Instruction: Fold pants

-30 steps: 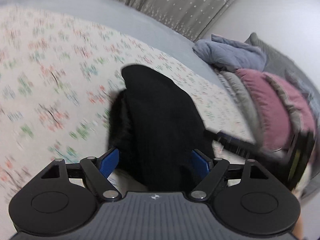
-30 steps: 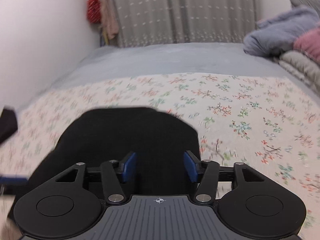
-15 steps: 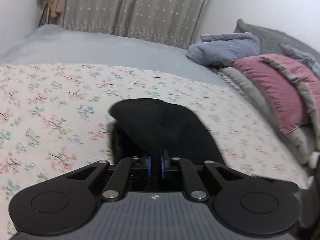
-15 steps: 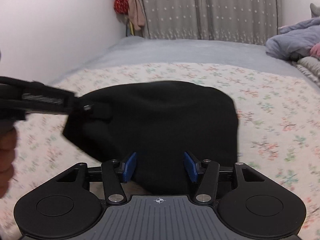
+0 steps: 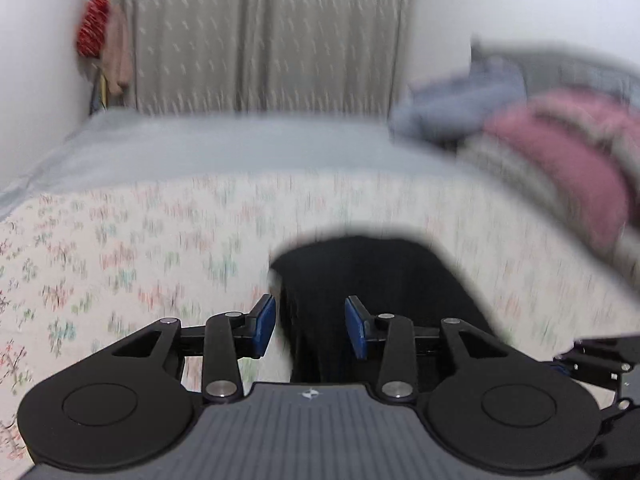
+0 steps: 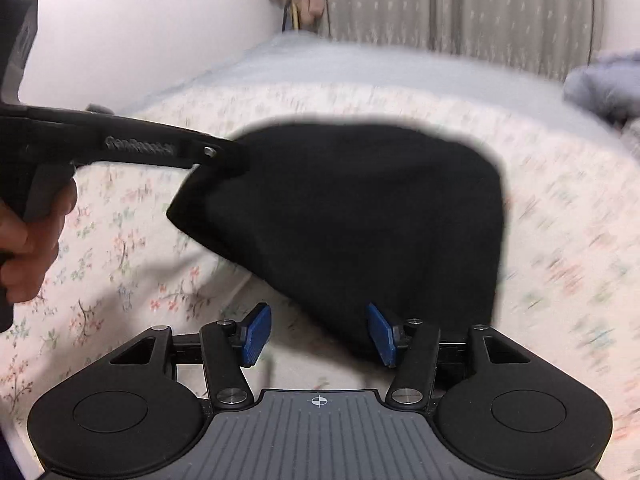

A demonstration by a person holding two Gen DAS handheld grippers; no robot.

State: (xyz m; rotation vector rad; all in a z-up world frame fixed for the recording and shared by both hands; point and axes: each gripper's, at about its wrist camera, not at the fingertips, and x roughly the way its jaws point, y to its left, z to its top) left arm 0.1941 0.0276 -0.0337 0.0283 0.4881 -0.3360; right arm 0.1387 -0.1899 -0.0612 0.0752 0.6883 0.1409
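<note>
Two grippers, left (image 5: 310, 328) and right (image 6: 318, 334), both with fingers apart gripping nothing, the left's just reopened; I judge the pants (image 6: 360, 216) soft, limp, best pinched at near corners.

- The left gripper (image 5: 310, 326) was wide apart a second ago, pinched nearly together on the black pants (image 5: 384, 304) half a second ago, and its jaws have just been opening again; the cloth's edge lies between the pads, unpressed.
- In the right wrist view the pants (image 6: 360, 216) have slid right, off the right gripper (image 6: 318, 334) centre.
- The left view has tipped up from the bed (image 5: 160, 240).
</note>
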